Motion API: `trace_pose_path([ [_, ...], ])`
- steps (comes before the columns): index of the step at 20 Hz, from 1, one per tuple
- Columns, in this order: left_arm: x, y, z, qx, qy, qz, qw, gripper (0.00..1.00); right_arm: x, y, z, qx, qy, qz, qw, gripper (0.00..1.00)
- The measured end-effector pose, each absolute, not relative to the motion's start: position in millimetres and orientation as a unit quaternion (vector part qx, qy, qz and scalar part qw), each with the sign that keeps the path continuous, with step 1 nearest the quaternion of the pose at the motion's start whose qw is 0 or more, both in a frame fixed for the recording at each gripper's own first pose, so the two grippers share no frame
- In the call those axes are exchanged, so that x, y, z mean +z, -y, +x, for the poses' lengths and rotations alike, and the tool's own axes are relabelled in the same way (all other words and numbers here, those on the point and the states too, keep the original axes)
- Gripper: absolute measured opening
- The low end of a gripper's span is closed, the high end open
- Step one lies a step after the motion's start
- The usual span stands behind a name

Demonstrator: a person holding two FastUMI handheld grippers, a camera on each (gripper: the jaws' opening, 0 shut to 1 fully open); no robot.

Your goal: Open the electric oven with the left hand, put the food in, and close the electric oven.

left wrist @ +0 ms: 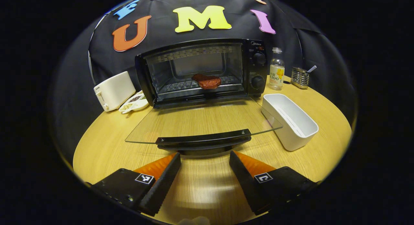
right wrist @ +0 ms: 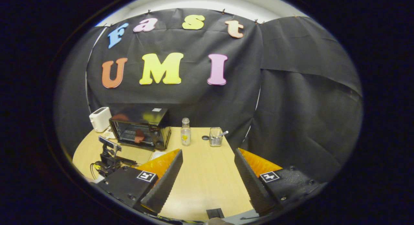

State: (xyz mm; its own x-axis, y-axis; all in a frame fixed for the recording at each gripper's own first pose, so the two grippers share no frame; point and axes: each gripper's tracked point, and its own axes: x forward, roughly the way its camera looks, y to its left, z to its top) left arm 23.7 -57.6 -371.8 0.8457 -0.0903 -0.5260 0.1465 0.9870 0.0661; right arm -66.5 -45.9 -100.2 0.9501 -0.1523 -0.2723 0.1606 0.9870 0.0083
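Left gripper view: left gripper level, jaws apart, just before the oven door handle; food on rack. Right gripper apart, well back from oven.

the electric oven is black with a clear glass door and a black handle. the food on its rack is reddish brown. the toaster and the tray are white. the surface is pale yellow wood grain. the bottle is clear with a yellow-and-white label. the holder is silvery mesh.
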Motion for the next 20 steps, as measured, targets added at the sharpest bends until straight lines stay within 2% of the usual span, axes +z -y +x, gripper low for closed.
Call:
trace_pose_path([
  [10,-347,57,27,-0.067,-0.258,0.047,0.963,0.96,-98,42,-58,-0.069,-0.128,0.019,0.989,1.00],
  [20,-269,61,61,-0.070,-0.186,0.051,0.979,0.97,-100,60,-64,-0.077,-0.120,0.043,0.989,1.00],
])
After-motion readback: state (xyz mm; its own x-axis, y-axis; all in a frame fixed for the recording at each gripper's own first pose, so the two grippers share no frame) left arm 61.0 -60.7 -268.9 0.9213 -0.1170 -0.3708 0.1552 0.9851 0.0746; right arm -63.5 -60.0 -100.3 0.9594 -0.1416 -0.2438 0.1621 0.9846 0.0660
